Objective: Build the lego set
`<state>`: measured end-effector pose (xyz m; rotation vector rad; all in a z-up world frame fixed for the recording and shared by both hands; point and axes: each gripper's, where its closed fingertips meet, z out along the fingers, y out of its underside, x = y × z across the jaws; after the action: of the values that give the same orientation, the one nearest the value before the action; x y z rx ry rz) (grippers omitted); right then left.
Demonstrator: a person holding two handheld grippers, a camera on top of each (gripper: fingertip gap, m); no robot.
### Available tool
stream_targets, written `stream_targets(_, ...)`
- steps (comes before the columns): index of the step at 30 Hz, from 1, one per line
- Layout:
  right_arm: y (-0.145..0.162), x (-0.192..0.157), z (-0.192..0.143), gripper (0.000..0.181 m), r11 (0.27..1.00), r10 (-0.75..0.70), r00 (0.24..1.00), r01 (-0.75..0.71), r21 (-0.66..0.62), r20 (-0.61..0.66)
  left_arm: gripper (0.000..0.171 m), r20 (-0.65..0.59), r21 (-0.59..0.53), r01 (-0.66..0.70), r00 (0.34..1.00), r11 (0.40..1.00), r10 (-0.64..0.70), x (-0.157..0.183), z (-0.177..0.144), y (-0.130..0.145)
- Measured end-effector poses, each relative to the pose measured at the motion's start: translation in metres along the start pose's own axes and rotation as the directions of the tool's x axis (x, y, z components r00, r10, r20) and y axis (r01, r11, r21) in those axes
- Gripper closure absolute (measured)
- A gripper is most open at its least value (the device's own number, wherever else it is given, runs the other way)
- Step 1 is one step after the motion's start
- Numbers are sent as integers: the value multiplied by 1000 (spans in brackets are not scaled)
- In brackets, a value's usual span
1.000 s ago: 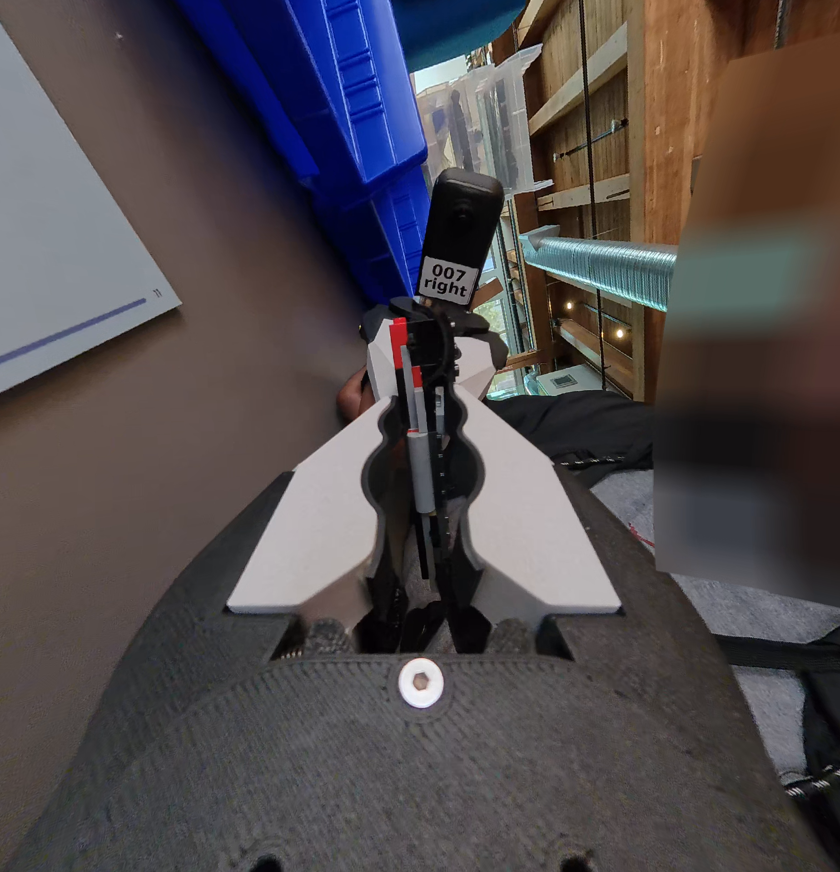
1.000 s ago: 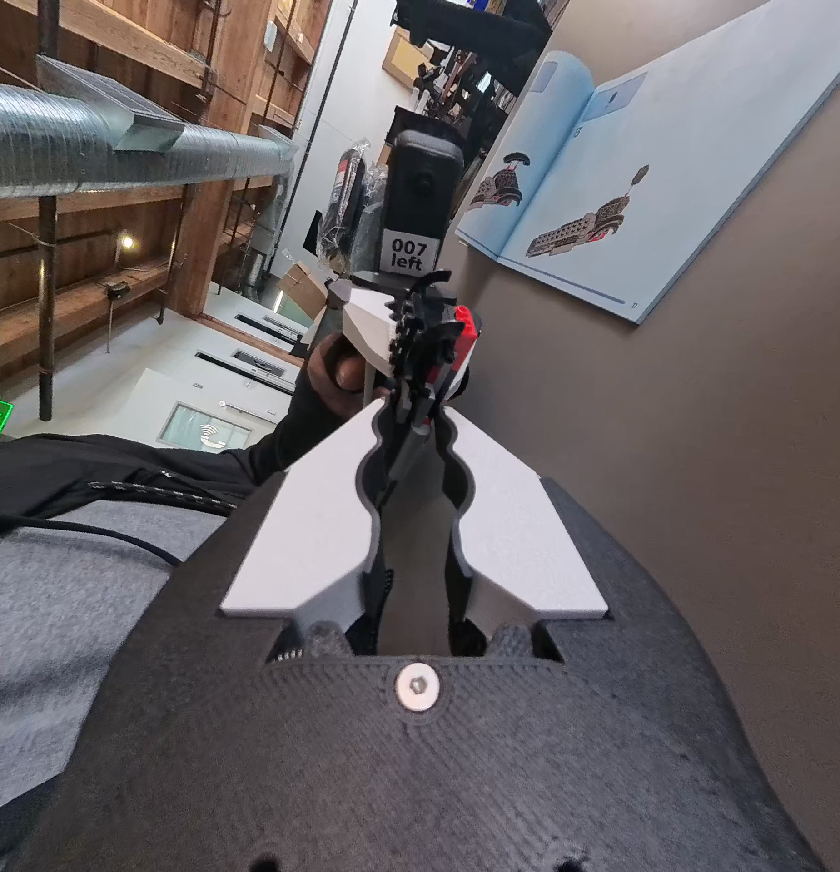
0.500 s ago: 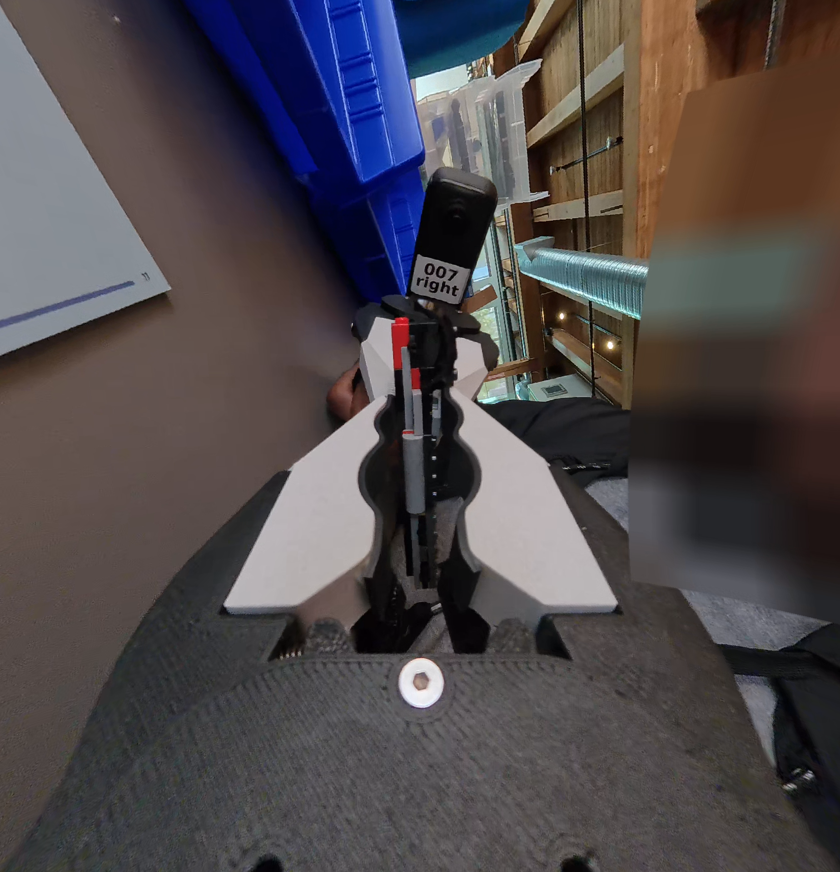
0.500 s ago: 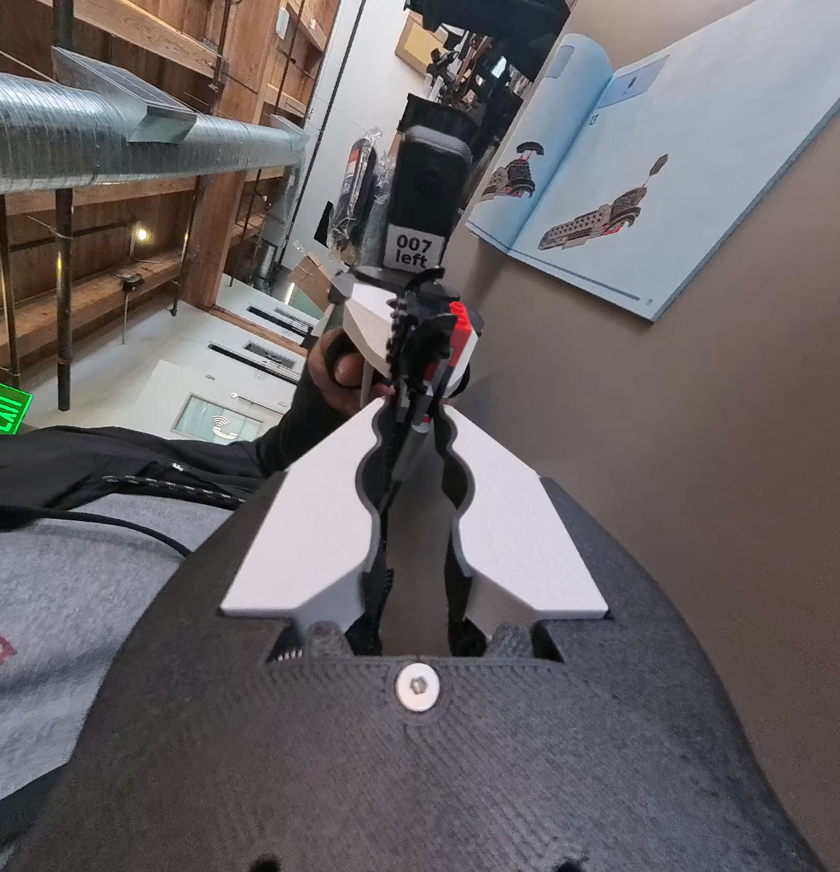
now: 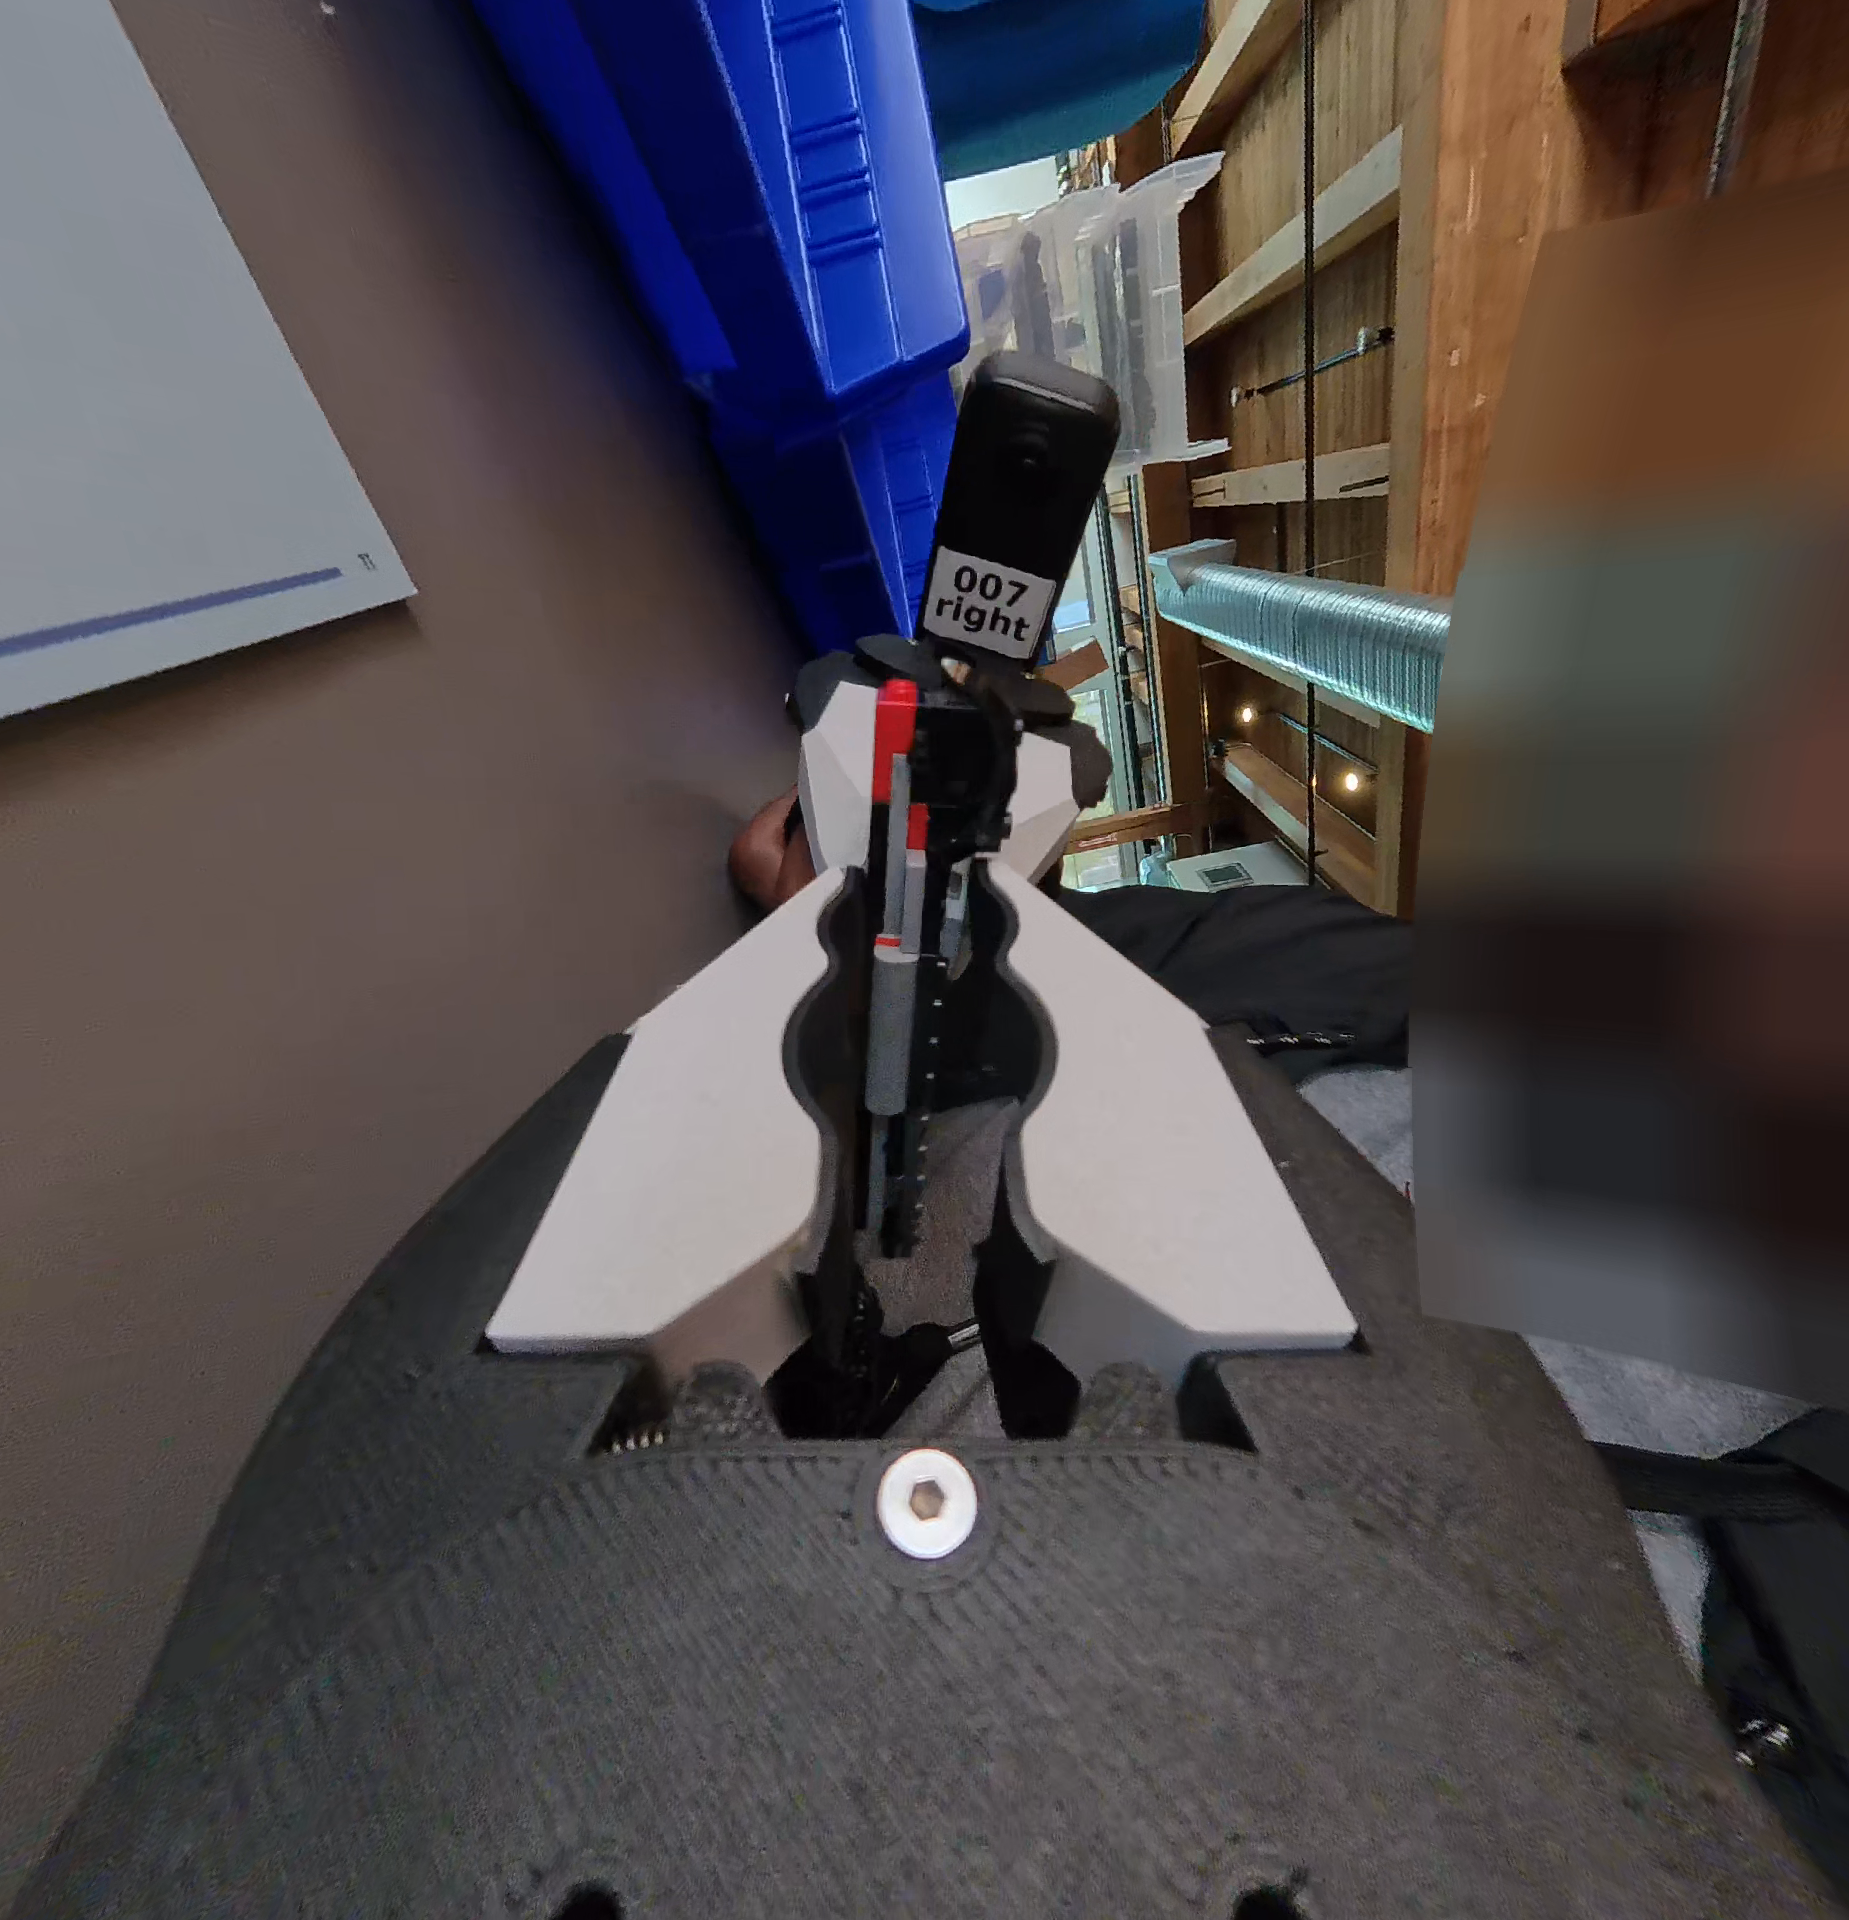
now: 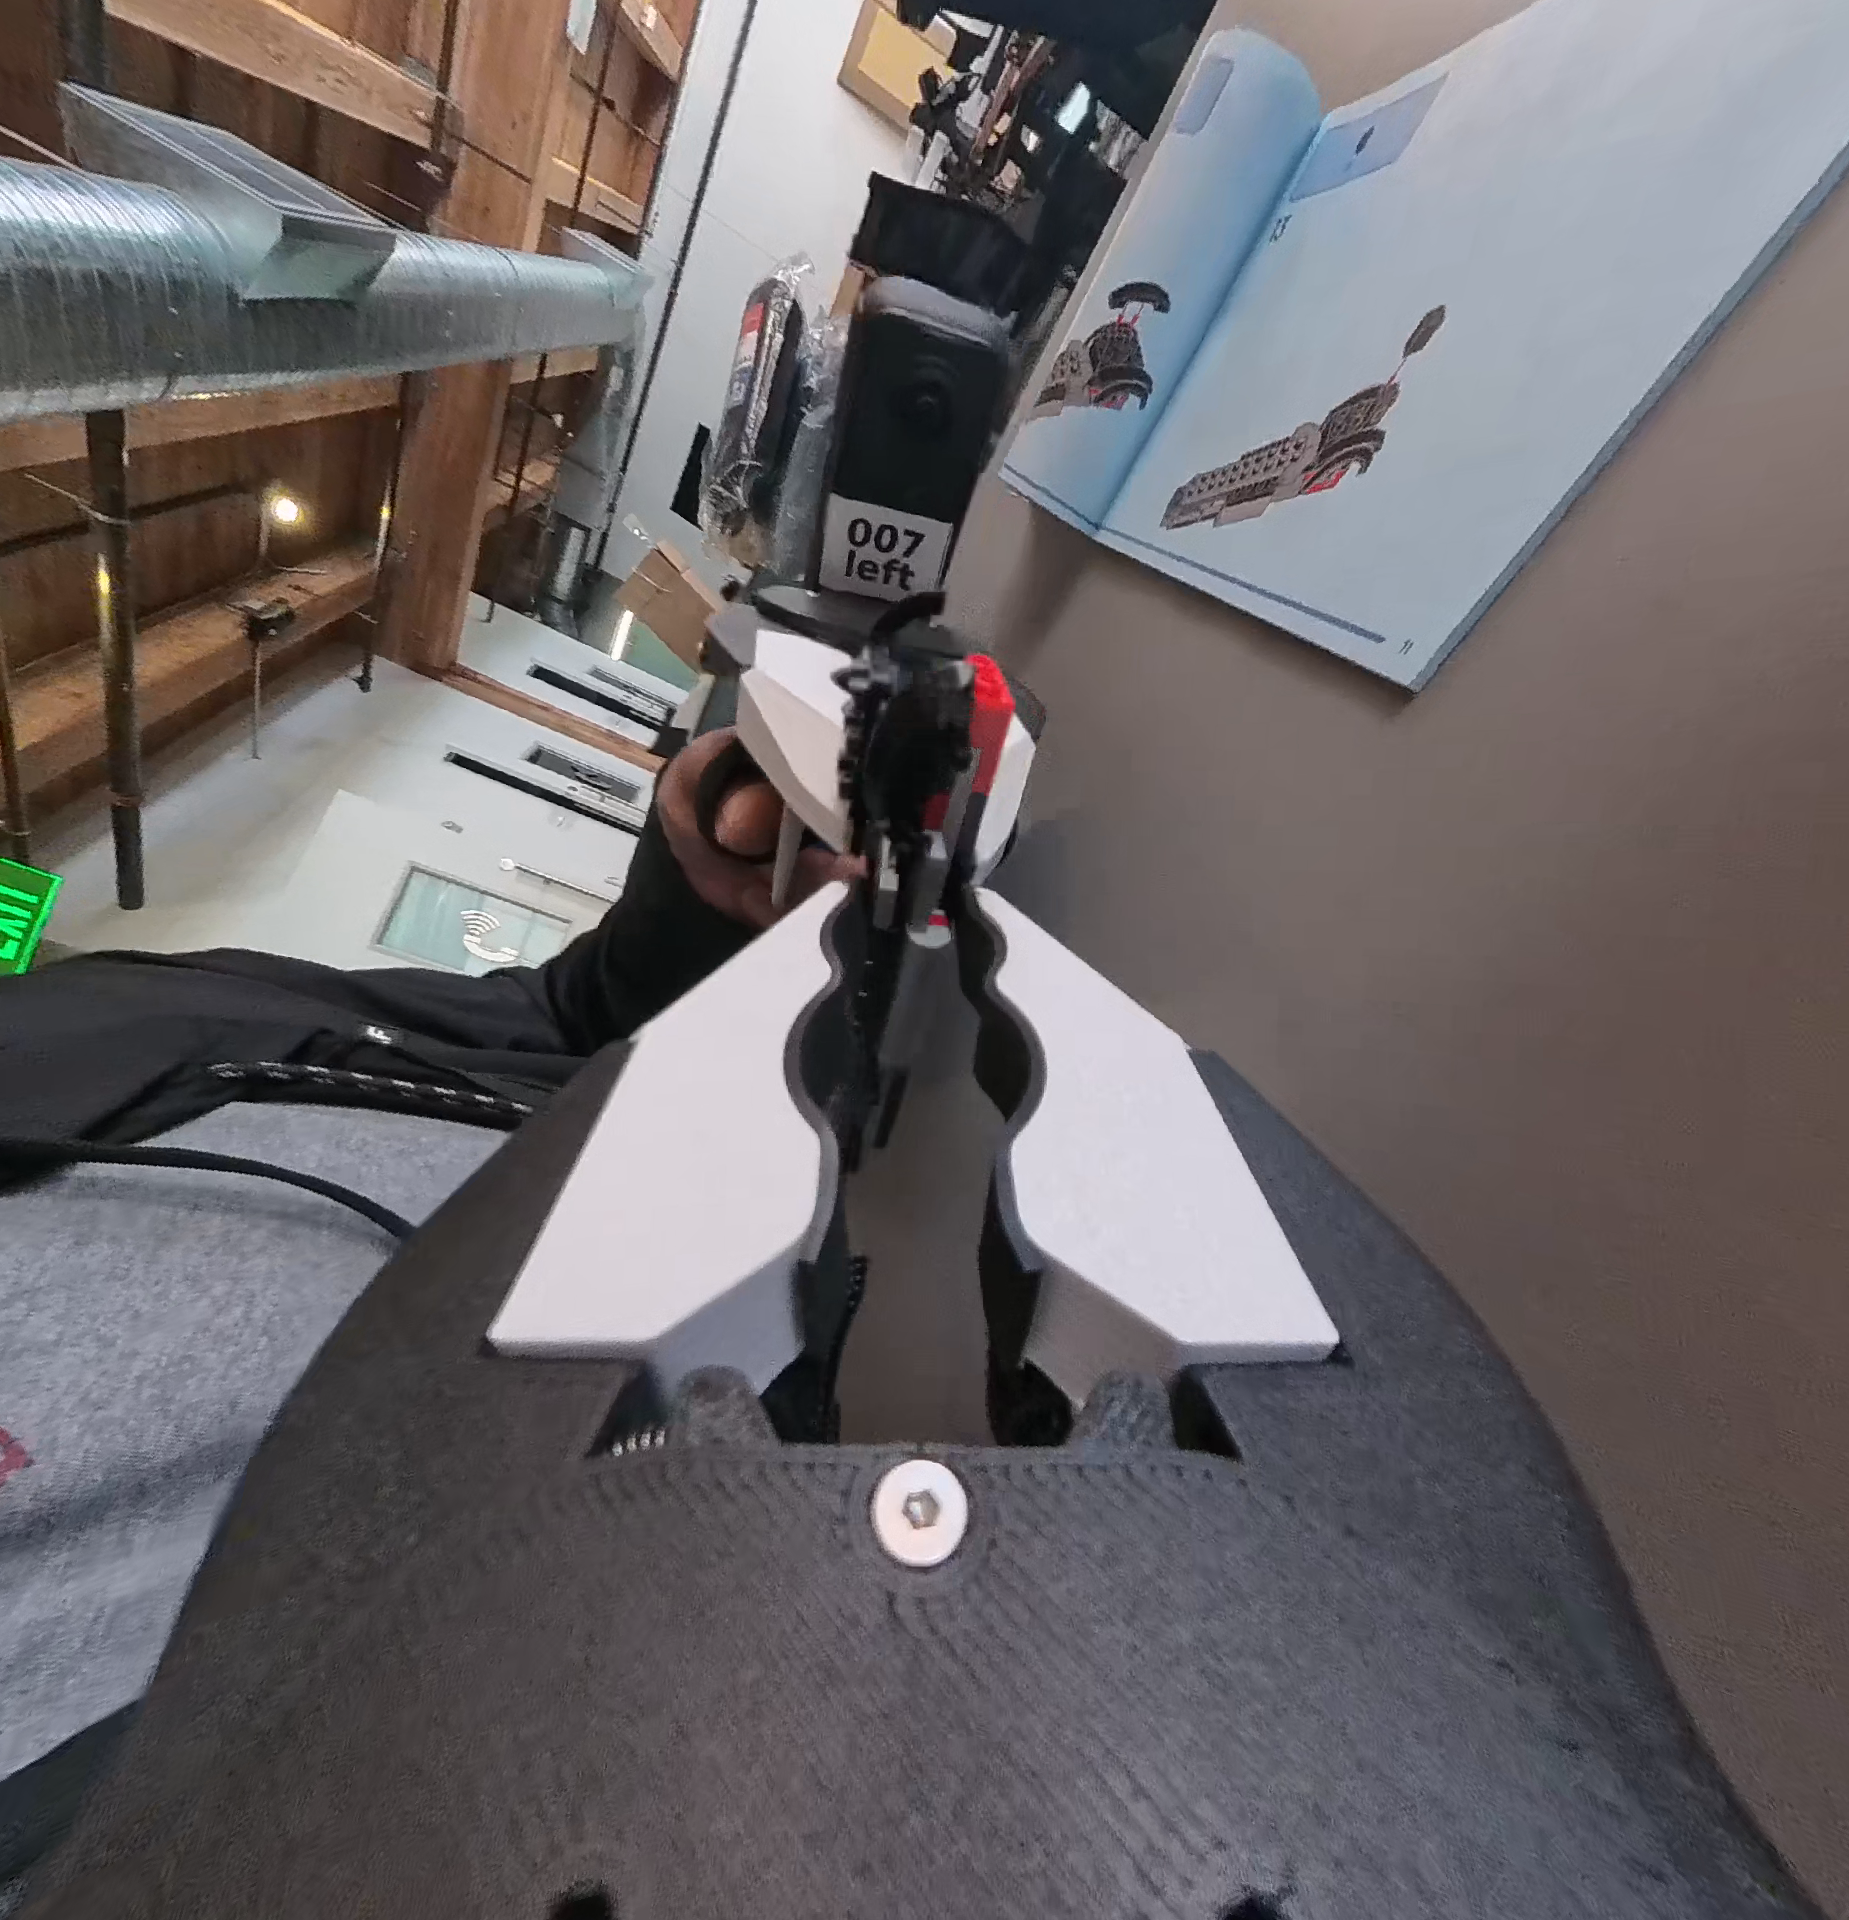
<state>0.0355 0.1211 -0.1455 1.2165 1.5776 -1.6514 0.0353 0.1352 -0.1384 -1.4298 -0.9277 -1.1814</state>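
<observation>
A slim Lego assembly (image 5: 892, 1029) of grey, red and black parts is held off the brown table (image 5: 276, 935) between my two grippers, which face each other tip to tip. My left gripper (image 5: 920, 883) is shut on one end of it, and the part runs deep between the jaws. The right gripper's white fingers (image 5: 832, 790) clamp the far end. In the right wrist view my right gripper (image 6: 899, 909) is shut on the same assembly (image 6: 909, 769), and the left gripper's fingers (image 6: 795, 727) hold it from the other side.
An open instruction booklet (image 6: 1471, 343) lies on the table (image 6: 1522, 1039); its page edge also shows in the left wrist view (image 5: 120, 416). Blue bins (image 5: 795, 260) stand at the table's far side. A person's hand (image 6: 712, 821) grips the left tool. Less than 4 cm separates the two grippers' tips.
Both grippers keep their hold on the assembly. The pair has shifted and turned slightly, so the booklet and background have slid a little in both views.
</observation>
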Motion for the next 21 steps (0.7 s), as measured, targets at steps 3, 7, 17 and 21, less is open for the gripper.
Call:
stream_targets(3, -1, -1, -1, 164, 1000, 19, 1000, -19, 6, 19, 150, -10, 2, 3, 1000, 1000, -3, 3, 0, 0)
stream_targets(7, -2, -2, -1, 164, 1000, 27, 999, -27, 11, 28, 147, -36, 12, 12, 999, 1000, -12, 6, -2, -1)
stream_targets(17, -2, 0, 0, 163, 1000, -5, 1000, 5, 10, -1, 153, -32, 79, 53, 998, 996, -50, 2, -4, -7)
stream_targets(21, 0, 2, 1, 163, 1000, -16, 1000, 16, 1, -19, 154, -17, 101, 42, 999, 994, -40, -1, -5, -7)
